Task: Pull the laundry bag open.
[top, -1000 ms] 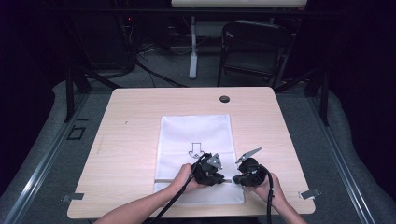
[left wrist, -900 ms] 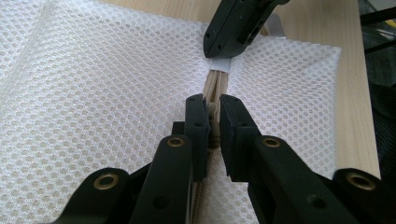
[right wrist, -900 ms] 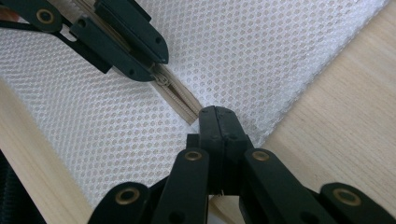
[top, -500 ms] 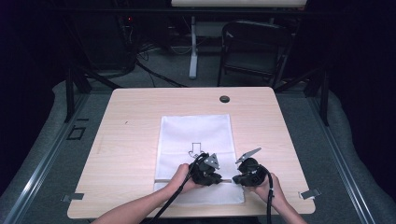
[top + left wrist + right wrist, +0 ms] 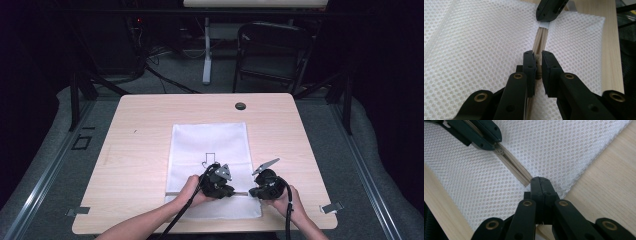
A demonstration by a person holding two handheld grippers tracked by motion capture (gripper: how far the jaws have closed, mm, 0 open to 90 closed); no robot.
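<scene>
- The left gripper [image 5: 537,62] has its jaws almost closed on the small beige zipper pull [image 5: 538,71]; a narrow gap remains between them, and the pull sits in that gap.
- The right gripper [image 5: 541,185] has its jaws pressed fully together on the corner of the white mesh bag [image 5: 564,147], just at the end of the zipper [image 5: 515,171].
- The zipper is the long axis here. It runs straight from the left jaws to the right jaws, so the two grippers face each other along this one line.
- In the left gripper view the two sides of the zipper are apart between the pull and the far gripper, so I judge that this part is open.
- The left gripper is the one on the pull, so any sliding is its work; the right one only anchors the end.
- In the high view the bag [image 5: 210,145] lies flat in the middle of the wooden table [image 5: 145,130], with the zipper across its near end.
- Both hands are near the front edge, close together, the left gripper [image 5: 216,181] over the bag and the right gripper [image 5: 264,184] at its right edge.
</scene>
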